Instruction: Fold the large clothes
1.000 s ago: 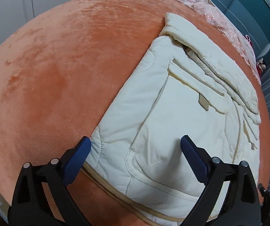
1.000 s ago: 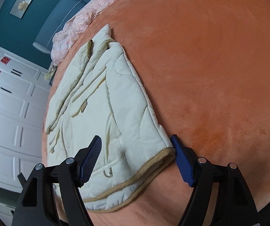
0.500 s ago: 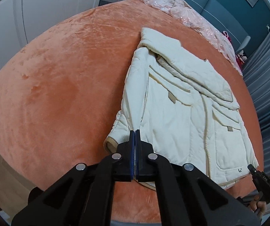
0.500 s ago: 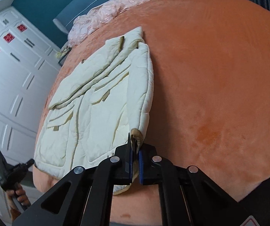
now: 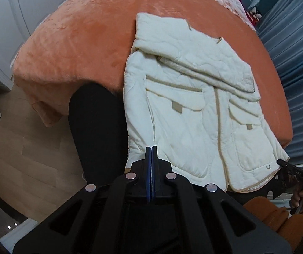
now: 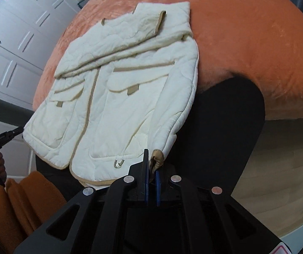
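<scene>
A cream quilted jacket [image 5: 193, 114] with tan trim lies on the orange bed [image 5: 83, 33], its lower part lifted off the bed's near edge. It also shows in the right wrist view [image 6: 117, 97]. My left gripper [image 5: 151, 150] is shut on the jacket's bottom hem at one corner. My right gripper [image 6: 150, 160] is shut on the other hem corner, with the tan cuff [image 6: 156, 158] bunched between its pads. Both sleeves lie folded across the chest. The other gripper shows at each view's edge, held by a hand [image 5: 299, 196].
The person's dark-clothed leg [image 5: 96, 131] presses against the bed's near edge. Orange sleeves [image 6: 14, 207] show low in the views. White wardrobe doors [image 6: 14, 42] stand beyond the bed. Blue curtains [image 5: 295, 42] hang on the far side. Wooden floor [image 5: 24, 148] lies below.
Both grippers went from open around the hem corners to shut on them, then pulled back and up, dragging the jacket toward the bed's near edge and lifting its hem.
</scene>
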Demonstrator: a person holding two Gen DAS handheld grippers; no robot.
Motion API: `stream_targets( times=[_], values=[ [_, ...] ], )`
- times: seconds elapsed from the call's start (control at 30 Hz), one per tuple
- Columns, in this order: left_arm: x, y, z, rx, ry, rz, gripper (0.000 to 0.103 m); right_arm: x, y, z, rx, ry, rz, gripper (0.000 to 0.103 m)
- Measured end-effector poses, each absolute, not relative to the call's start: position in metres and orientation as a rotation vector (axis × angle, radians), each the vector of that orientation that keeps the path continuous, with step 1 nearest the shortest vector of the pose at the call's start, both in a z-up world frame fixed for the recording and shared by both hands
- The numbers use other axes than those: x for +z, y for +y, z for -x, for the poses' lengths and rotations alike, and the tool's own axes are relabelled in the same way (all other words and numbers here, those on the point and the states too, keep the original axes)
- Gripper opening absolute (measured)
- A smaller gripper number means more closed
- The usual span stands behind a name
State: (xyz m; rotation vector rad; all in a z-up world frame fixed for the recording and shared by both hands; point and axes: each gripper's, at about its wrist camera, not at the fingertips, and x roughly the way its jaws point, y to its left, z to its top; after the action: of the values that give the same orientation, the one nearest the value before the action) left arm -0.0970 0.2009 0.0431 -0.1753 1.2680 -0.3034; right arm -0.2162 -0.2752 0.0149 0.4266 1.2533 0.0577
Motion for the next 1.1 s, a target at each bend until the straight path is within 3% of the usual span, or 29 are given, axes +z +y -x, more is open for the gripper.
stream_targets(
  times=[0.3,0.57,0.7,0.77,0.83,0.9,0.97,1.0,1.03,1.1],
  values=[
    [0.127,0.167,-0.016,-0.274,0.834,0.116,0.000,0.072,-0.338,0.091,-0.002,0.773,-0.563,0.004],
    [0.111,0.134,-0.132,-0.156,0.766,0.108,0.000,0.020,-0.338,-0.050,-0.111,0.784,-0.580,0.004],
    [0.134,0.146,-0.138,-0.187,0.712,0.148,0.002,-0.013,-0.351,-0.071,-0.182,0.814,-0.660,0.004],
    [0.140,0.149,-0.138,-0.199,0.704,0.118,0.011,-0.026,-0.355,-0.076,-0.204,0.823,-0.679,0.004],
    [0.131,0.151,-0.139,-0.212,0.743,0.103,0.033,-0.034,-0.359,-0.081,-0.219,0.838,-0.676,0.004],
    [0.110,0.150,-0.143,-0.226,0.811,0.085,0.035,-0.039,-0.362,-0.085,-0.217,0.852,-0.692,0.007],
    [0.079,0.148,-0.149,-0.243,0.903,0.097,0.047,-0.035,-0.363,-0.081,-0.198,0.842,-0.719,0.014],
    [0.064,0.149,-0.152,-0.247,0.944,0.122,0.058,-0.030,-0.363,-0.075,-0.185,0.826,-0.726,0.019],
    [0.048,0.150,-0.156,-0.256,0.981,0.153,0.062,-0.025,-0.362,-0.071,-0.176,0.811,-0.724,0.023],
    [0.019,0.151,-0.163,-0.255,1.047,0.204,0.062,-0.014,-0.362,-0.057,-0.194,0.762,-0.698,0.052]
  ],
)
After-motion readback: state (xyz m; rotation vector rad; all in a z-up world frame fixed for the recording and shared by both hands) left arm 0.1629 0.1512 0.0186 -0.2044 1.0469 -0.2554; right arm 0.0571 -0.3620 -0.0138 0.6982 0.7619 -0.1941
